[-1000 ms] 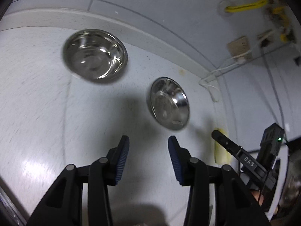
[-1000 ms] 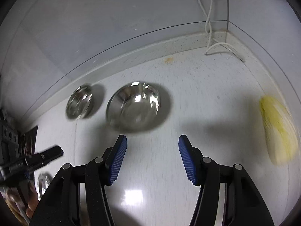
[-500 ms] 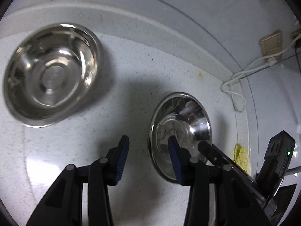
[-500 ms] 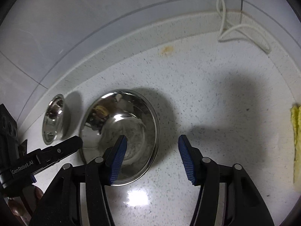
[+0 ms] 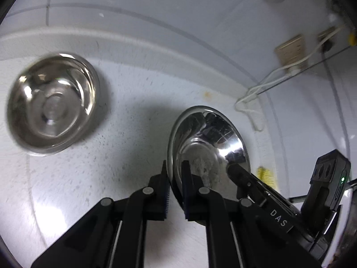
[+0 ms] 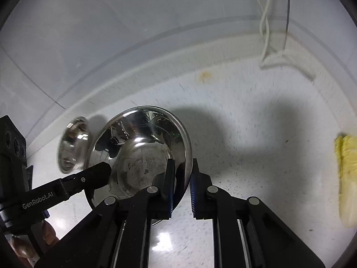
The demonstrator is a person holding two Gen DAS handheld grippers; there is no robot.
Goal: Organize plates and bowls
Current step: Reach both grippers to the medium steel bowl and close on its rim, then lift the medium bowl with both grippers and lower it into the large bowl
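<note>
A steel bowl (image 5: 207, 151) sits on the white speckled counter. My left gripper (image 5: 175, 176) has its jaws closing tight on the bowl's left rim, which is pinched between the blue pads. In the right wrist view the same bowl (image 6: 138, 154) has its right rim pinched by my right gripper (image 6: 181, 174), whose jaws are also closing onto it. Each gripper shows in the other's view: the right one (image 5: 236, 172) and the left one (image 6: 98, 174). A second steel bowl (image 5: 53, 111) stands apart to the left, also visible as a smaller second bowl (image 6: 72, 145).
The wall and its raised white ledge (image 5: 133, 44) run close behind the bowls. A white cable (image 6: 265, 51) hangs from wall sockets (image 5: 290, 51) onto the counter. A yellow cloth (image 6: 347, 178) lies at the right. A person's fingers (image 6: 46, 234) hold the left gripper.
Both grippers moved forward to the nearer bowl and went from open to shut on its opposite rims. The bowl now fills more of both views.
</note>
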